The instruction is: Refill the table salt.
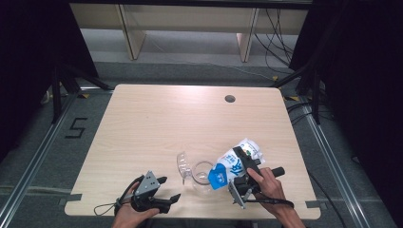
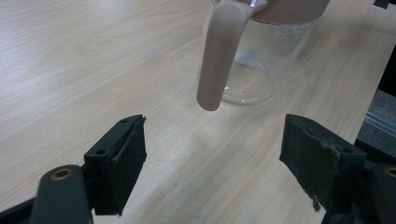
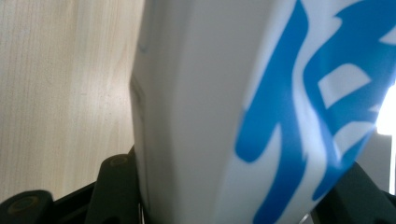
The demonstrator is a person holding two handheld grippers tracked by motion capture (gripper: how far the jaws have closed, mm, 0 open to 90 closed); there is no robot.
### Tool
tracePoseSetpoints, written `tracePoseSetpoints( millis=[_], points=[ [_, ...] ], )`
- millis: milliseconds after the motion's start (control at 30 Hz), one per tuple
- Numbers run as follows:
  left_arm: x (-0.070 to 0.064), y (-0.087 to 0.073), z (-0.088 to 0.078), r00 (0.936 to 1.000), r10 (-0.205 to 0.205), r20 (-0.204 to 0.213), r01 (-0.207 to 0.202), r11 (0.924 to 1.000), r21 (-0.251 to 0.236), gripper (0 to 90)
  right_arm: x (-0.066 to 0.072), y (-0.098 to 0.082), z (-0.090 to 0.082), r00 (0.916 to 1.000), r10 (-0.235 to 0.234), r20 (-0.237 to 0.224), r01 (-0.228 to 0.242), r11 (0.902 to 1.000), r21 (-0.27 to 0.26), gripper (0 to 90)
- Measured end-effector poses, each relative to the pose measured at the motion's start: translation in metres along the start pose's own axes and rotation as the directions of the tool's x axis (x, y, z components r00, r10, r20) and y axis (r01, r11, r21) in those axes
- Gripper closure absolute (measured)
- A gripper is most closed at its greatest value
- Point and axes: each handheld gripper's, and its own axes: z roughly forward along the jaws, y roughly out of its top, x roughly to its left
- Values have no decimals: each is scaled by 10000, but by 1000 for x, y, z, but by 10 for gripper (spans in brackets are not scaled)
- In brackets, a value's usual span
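One clear glass jug (image 1: 202, 175) with one beige handle (image 2: 219, 51), just ahead of the left gripper (image 1: 172, 188). One white-and-blue carton (image 1: 233, 164), clamped in the right gripper (image 1: 244, 167), tipped over the jug. Two grippers, one per hand. One table (image 1: 157, 123), one round hole (image 1: 230, 99) far beyond both tools.

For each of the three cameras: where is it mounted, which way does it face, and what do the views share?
High view: above the table's near edge, looking forward and down; both hands, left claw, right claw gripping the carton.
Left gripper view: on the left claw, open, facing the glass pitcher.
Right gripper view: on the right claw, facing the carton.
Shared: the high view shows both the pitcher and the carton.
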Motion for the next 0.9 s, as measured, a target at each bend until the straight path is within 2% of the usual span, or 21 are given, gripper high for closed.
tracePoseSetpoints(
  millis=[100,133,167,200,233,300,367,500,533,633,667,700,733,767,800,900],
  points=[
    [0,0,-1,10000,34,6,-34,10000,33,218,0,1,0,9999,-69,-105,70,9999,83,468],
    [0,0,0,10000,44,-26,-44,10000,-4,218,3,1,-2,9998,182,-105,-178,9993,329,469],
    [0,0,0,10000,41,-32,-41,10000,-13,218,1,1,-1,10000,-80,-23,80,9998,163,469],
    [0,0,0,9999,131,-44,-131,9999,-5,218,-2,2,1,9983,-583,29,583,9982,-100,470],
    [0,1,-1,9998,185,-77,-185,9998,2,218,-5,3,-1,9962,-876,16,876,9961,34,470],
    [1,1,-1,9998,216,-55,-216,9998,18,218,-4,3,-1,9973,-730,58,729,9973,92,470],
    [-1,0,0,10000,-10,-69,9,10000,-44,218,-4,3,-1,9967,-817,39,816,9966,125,470],
    [-1,0,0,10000,-12,-43,12,10000,-53,218,-4,3,0,9939,-1100,58,1099,9938,192,471],
    [0,1,0,9997,229,-30,-229,9997,-19,218,0,2,0,9978,-667,6,666,9975,237,472],
    [0,1,-1,9998,174,-65,-174,9998,-8,218,0,3,-1,9969,-788,-36,789,9961,383,474],
    [0,1,0,9998,173,-65,-173,9998,-19,218,0,3,2,9971,-754,133,754,9972,-19,474],
    [0,1,0,9998,192,-31,-192,9998,-49,218,-2,3,2,9955,-930,194,933,9955,-153,474],
    [0,1,-1,9997,226,-36,-226,9997,-14,218,-1,3,3,9955,-889,320,896,9957,-234,474],
    [0,1,-1,9998,189,-40,-189,9998,-20,218,3,2,2,9991,-409,107,409,9992,6,474],
    [-1,1,0,9999,112,-46,-112,9999,-29,218,4,2,1,9996,-271,108,270,9996,73,474],
    [-1,0,0,10000,5,-50,-5,10000,-54,218,0,3,1,9976,-692,-69,694,9975,166,477]
  ],
)
